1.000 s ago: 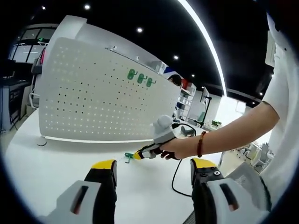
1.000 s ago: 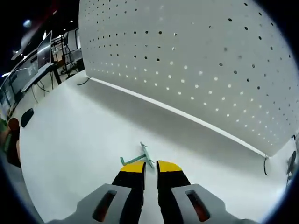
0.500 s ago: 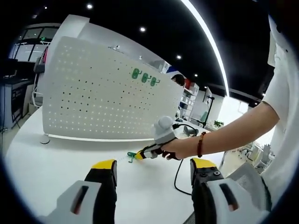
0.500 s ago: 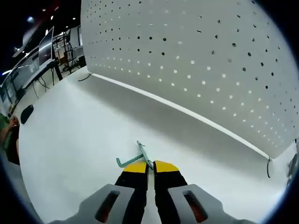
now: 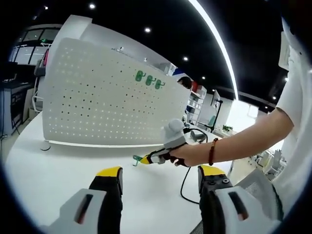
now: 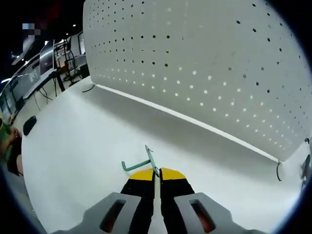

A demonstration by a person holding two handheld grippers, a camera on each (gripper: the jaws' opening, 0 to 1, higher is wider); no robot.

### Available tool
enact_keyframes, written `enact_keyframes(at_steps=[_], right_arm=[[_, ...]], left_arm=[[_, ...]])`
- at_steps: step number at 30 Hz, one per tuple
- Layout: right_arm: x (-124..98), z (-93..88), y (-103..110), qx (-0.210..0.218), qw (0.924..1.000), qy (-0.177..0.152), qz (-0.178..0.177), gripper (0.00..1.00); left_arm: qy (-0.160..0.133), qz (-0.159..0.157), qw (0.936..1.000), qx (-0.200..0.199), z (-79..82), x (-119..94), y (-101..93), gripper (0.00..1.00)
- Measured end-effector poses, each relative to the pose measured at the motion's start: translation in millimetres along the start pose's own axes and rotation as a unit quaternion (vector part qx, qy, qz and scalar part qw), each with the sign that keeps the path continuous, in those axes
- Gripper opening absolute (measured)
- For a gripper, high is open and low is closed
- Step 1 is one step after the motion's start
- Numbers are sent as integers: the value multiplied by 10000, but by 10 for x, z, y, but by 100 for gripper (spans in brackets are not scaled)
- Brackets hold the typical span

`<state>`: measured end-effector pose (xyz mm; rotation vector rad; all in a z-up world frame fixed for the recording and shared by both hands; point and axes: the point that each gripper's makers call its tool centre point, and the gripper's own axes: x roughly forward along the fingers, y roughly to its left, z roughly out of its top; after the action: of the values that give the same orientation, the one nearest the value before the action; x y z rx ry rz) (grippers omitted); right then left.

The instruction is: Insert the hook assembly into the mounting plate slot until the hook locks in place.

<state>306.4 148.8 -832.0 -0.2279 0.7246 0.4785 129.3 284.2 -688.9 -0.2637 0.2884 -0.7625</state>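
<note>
A white perforated mounting plate (image 5: pixel 107 107) stands upright on the white table (image 5: pixel 48 170), with three green hooks (image 5: pixel 148 80) hanging near its top right. My right gripper (image 6: pixel 156 173) is shut on a green hook assembly (image 6: pixel 141 163), holding it just above the table in front of the plate (image 6: pixel 209 63). In the left gripper view the right gripper (image 5: pixel 146 160) shows ahead, held in a person's hand, with the green hook (image 5: pixel 137 158) sticking out to the left. My left gripper (image 5: pixel 161 178) stands open low over the table, nothing between its fingers.
A black cable (image 5: pixel 187 187) loops on the table near the right side. Another cable end (image 6: pixel 278 170) lies by the plate's right foot. Desks and chairs (image 6: pixel 48 63) stand beyond the table's far left edge. A person's arm (image 5: pixel 243 141) reaches in from the right.
My right gripper has shut fully on the green hook assembly and lifted it slightly off the table. The left gripper has stayed open and nearly still.
</note>
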Motion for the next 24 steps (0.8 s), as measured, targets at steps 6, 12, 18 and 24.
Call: enact_keyframes(at_steps=[6,12,18,24], right_arm=[[-103,161,66,102,9994,-315,58,1],[-209,246,121,211,9984,-519,59,1],[-374,325,161,324,9964,-785,76,1],[-583,466,218,626,9917,-1116,121,1]], left_arm=[[-24,3,10000,39,26,14,-12,65],[-100,-8,9999,51,83,0,-13,64],[-211,107,9997,-55,131,-50,87,64],[-215,110,9997,-51,151,-47,79,63]])
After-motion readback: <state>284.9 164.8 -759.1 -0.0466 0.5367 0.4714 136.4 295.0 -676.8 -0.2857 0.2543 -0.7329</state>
